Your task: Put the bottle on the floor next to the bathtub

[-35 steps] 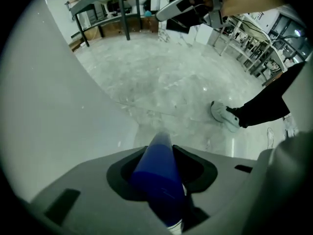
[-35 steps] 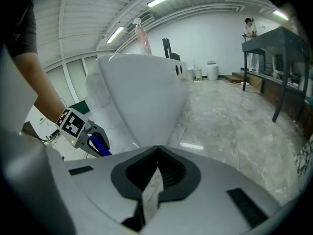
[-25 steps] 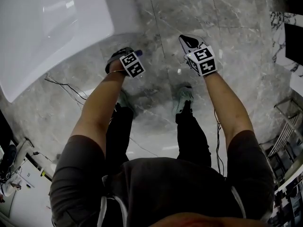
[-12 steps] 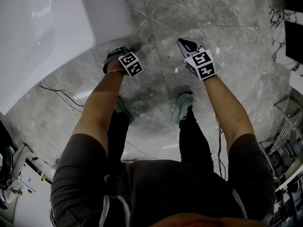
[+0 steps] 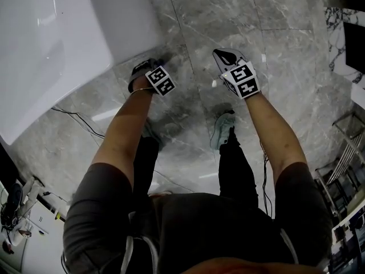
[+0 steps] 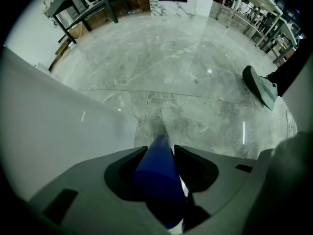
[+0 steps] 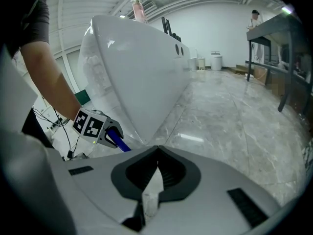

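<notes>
2 claws are hanging low over the grey marble floor (image 5: 228, 16), both having sunk toward it in the last moment. The left claw (image 6: 160, 148) is pointing straight down just beside the white bathtub (image 6: 58, 131) and is pinching the blue bottle (image 6: 157, 180). Its jaws have just been easing apart a little, yet the bottle is sitting between them with the pads seemingly touching it. The right claw (image 7: 156, 163) is staying pressed together, carrying nothing. Whether the bottle's base is meeting the floor is not showing. The release beside the bathtub is probably beginning.
</notes>
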The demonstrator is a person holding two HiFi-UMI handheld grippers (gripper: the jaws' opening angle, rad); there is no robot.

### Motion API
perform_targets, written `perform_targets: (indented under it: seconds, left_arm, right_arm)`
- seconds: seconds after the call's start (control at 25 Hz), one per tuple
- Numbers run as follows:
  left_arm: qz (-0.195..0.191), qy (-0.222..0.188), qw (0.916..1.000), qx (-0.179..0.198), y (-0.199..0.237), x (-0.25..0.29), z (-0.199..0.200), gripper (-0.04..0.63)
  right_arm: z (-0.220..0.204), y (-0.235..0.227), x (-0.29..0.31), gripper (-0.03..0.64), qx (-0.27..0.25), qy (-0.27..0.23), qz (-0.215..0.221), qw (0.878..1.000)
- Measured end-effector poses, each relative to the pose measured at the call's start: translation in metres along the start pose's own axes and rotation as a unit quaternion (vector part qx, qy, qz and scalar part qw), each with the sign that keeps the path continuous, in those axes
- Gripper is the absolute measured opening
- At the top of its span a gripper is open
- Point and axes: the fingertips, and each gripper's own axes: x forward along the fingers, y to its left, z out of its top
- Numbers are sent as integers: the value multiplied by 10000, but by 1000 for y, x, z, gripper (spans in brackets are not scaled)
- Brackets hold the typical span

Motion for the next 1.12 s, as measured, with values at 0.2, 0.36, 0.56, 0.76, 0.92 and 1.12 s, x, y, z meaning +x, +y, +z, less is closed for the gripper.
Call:
perform_targets:
  seconds: [0.2,0.36,0.56,0.76,0.92,1.12]
  left_arm:
    - [-65,-17,10000,-47,-1,-4,-2,240]
    - [-41,-245,9997,-17,4,-21,0,272]
    - [-32,-440,9988,-212,7,-66,-3,291]
    - [-8,-591,9973,-441,15,-132,-9,291]
    - [-137,-773,9957,-502,6,-202,-15,291]
    - [-231,-1232,9909,-496,-9,-321,-20,291]
  right_arm:
    - [3,2,-2,-6,23,70,-9,10000]
    - [14,11,-8,-6,-15,118,40,9999]
    - [43,21,-34,-6,-12,120,-62,9999]
    - [99,31,-71,-6,-132,76,-127,9998]
    - [149,46,-116,-6,-212,56,-153,9996]
    - [217,75,-189,-6,-201,8,-219,9996]
